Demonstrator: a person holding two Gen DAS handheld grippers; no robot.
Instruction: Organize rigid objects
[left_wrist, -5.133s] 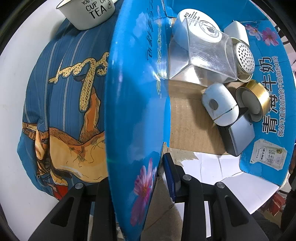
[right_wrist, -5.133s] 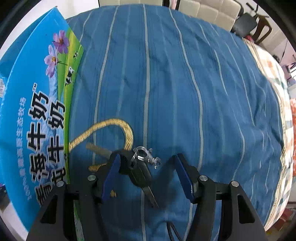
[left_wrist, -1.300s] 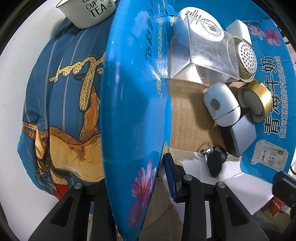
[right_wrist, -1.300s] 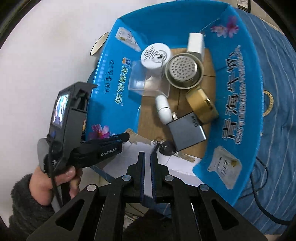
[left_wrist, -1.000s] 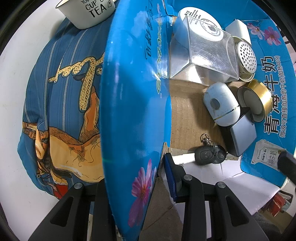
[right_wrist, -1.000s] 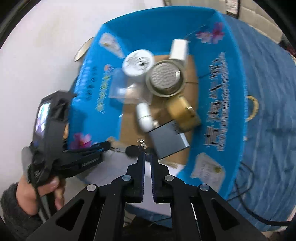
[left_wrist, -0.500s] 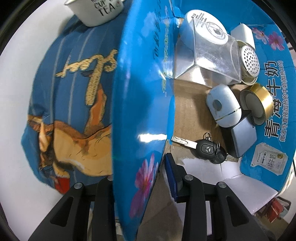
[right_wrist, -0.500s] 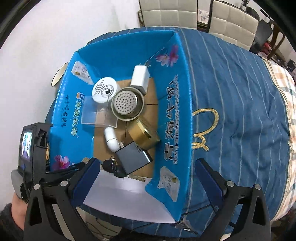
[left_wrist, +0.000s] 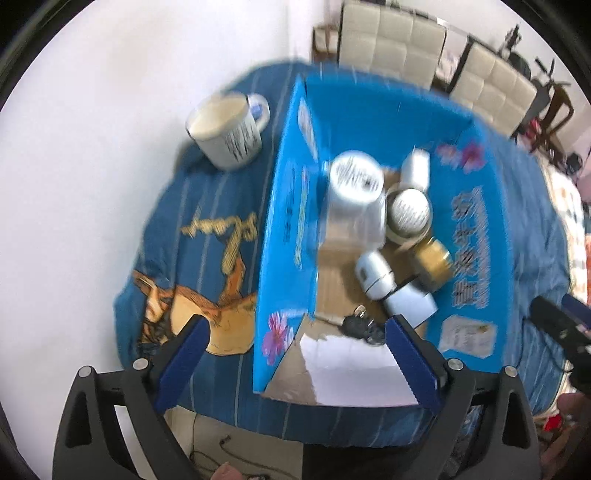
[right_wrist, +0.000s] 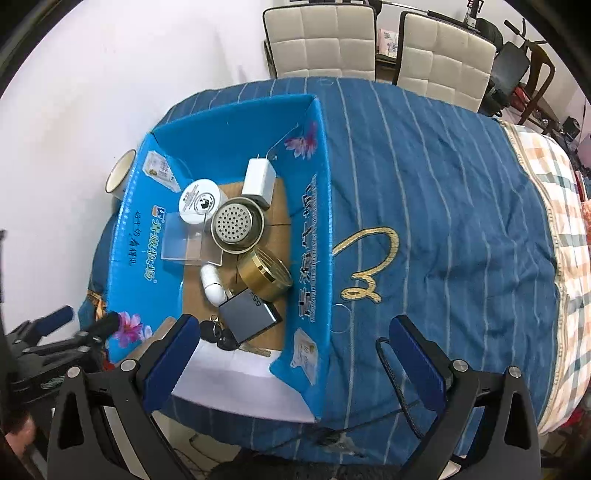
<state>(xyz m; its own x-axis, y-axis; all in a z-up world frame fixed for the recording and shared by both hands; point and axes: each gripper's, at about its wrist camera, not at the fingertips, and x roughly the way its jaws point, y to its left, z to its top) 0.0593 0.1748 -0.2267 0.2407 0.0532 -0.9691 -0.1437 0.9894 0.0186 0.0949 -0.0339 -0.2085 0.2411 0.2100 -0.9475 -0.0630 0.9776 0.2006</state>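
A: Where do the rigid things sit?

B: In the open blue printed cardboard box (right_wrist: 310, 236) on the surface under the blue striped cloth (right_wrist: 443, 206). Taking the box floor as the dial in the right wrist view: the black car key with its metal ring (right_wrist: 221, 334) lies at about 7 o'clock, near the white flap. The flat grey rectangular case (right_wrist: 249, 314) touches it, at 6 o'clock.

A: And the rest?

B: The gold round tin (right_wrist: 264, 273) sits near the centre, the white oval capsule-shaped case (right_wrist: 212, 282) at 8 o'clock. The round metal strainer cup (right_wrist: 237, 225) is at 11, beside the clear plastic box (right_wrist: 188, 240) and the white round lidded jar (right_wrist: 199, 201). The white plug-in charger (right_wrist: 258, 179) stands at 12.

A: The jaws?

B: The right gripper (right_wrist: 291, 365) hangs above the box's near edge, jaws spread wide, nothing between the pads. The left gripper (left_wrist: 295, 360) is opening, jaws already far apart, gripping nothing; its view is blurred.

A: Anything outside the box?

B: A white printed mug (left_wrist: 225, 129), at 10 o'clock from the box in the left wrist view.
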